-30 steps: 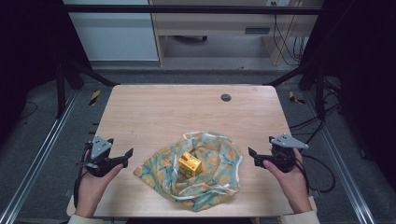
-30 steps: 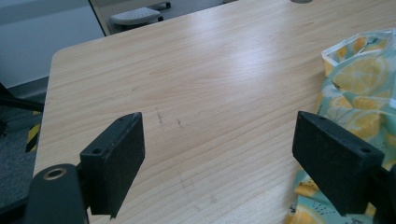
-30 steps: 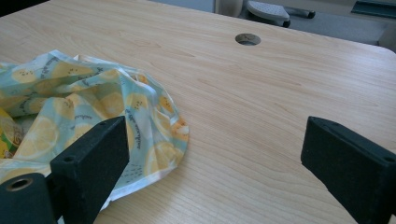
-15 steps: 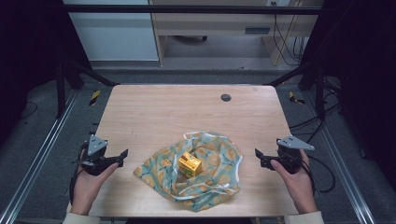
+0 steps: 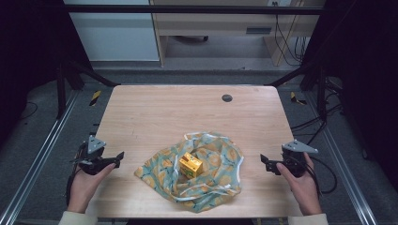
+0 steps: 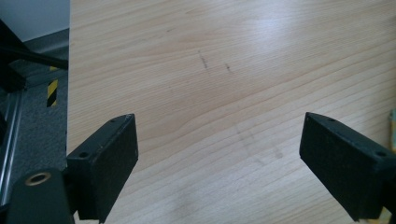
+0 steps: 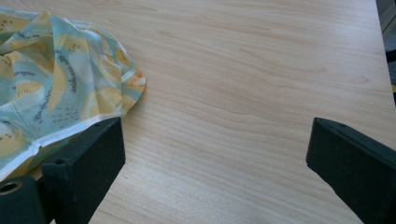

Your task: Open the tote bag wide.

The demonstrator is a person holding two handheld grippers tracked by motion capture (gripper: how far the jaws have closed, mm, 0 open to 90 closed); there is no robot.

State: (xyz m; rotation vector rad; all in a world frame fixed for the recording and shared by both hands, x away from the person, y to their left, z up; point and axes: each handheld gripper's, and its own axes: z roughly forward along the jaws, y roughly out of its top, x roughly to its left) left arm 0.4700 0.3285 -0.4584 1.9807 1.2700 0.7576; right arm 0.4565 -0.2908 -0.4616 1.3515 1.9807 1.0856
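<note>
Small yellow carton (image 5: 190, 165) sits near the middle of a crumpled lemon-print cloth (image 5: 211, 176), which lies spread on the near half of the wooden tabletop (image 5: 187, 112). All places below are taken from the cloth. Left tongs (image 5: 119, 156) hang well off the cloth's left edge, over the tabletop's left margin, tips aimed toward it; the left gripper view has both jaws standing wide over bare wood, nothing between them, and they have just been opening a little further. Right tongs (image 5: 264, 161) sit off the cloth's right edge, nearer than the left pair but apart from it; in the right gripper view (image 7: 215, 168) the jaws are spread wide and empty, with a white-hemmed fold of the cloth (image 7: 60, 88) lying just beyond the inner jaw, not between the two. Nothing is held by either pair. Reading of the step: the carton rests on the open cloth and the wrap is not begun; both hands look parked at the sides, ready to come in. Next move, as judged, calls for each pair to close in on the nearest hem, pinch a single layer low against the wood, and lift it over the carton without dragging the carton off centre. A small dark round inset (image 5: 227, 98) lies well beyond the cloth toward the far edge.
</note>
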